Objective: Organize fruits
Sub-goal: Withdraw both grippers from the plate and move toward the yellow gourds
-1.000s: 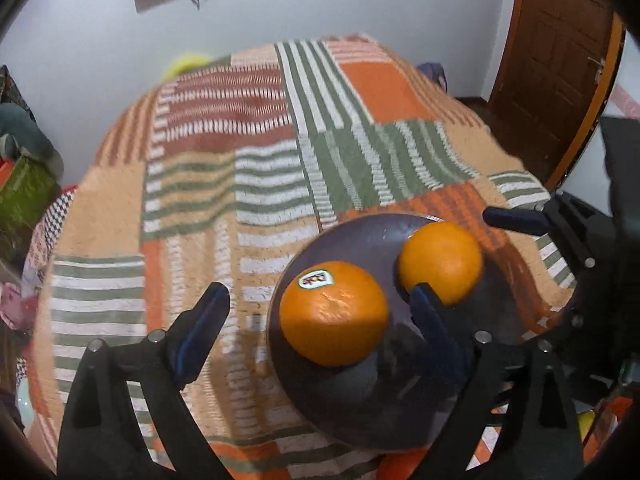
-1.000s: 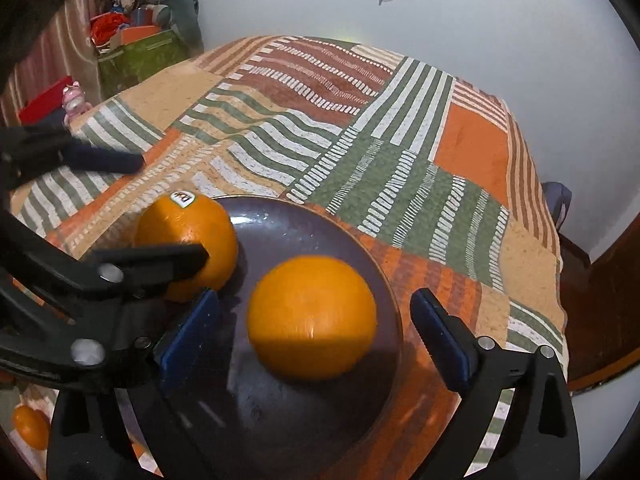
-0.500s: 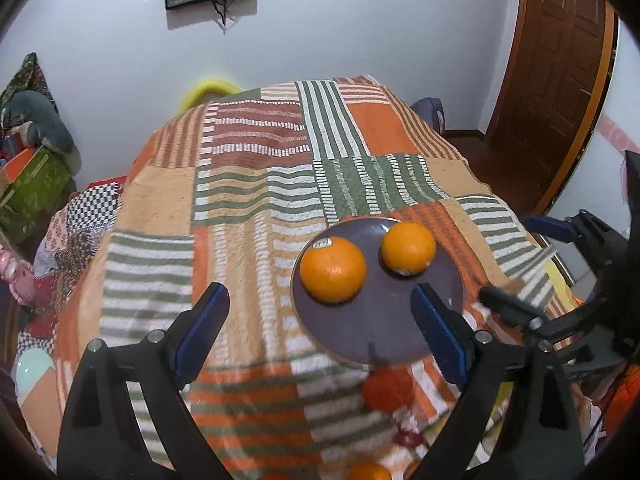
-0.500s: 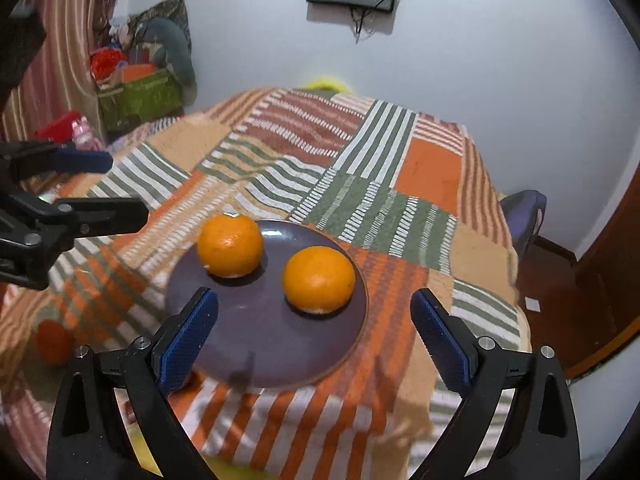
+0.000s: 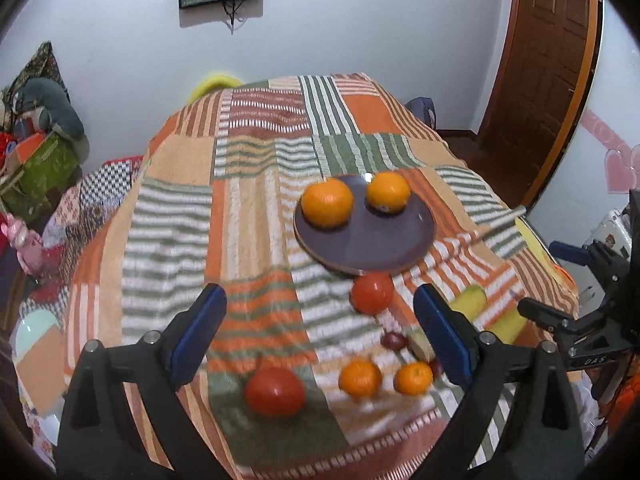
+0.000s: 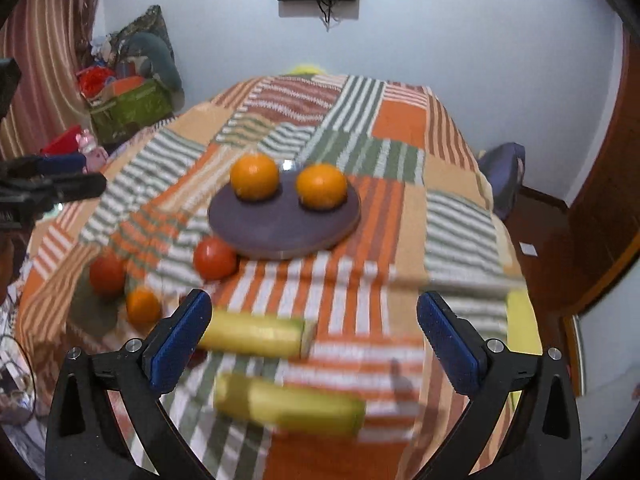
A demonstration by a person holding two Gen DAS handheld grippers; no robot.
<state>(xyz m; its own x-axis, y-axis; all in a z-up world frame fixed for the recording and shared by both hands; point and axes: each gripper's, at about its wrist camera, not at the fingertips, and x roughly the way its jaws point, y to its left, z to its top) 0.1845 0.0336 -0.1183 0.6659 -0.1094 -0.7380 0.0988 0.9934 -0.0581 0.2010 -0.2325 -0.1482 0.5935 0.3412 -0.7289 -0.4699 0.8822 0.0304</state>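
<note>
- Both my grippers, left point(image 5: 320, 336) and right point(image 6: 314, 338), hang with jaws spread, empty.
- Two oranges point(image 6: 254, 176) sit on the plate point(image 6: 280, 228) at 12 o'clock.
- Next, I judge: fetch a loose tomato point(image 6: 215, 258) at 10 o'clock.

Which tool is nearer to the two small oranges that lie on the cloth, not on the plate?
Left. The left tool hangs open right over the two small oranges, almost between its fingers. The right tool is open over the yellow pieces, with the one orange it sees off to its left.
</note>
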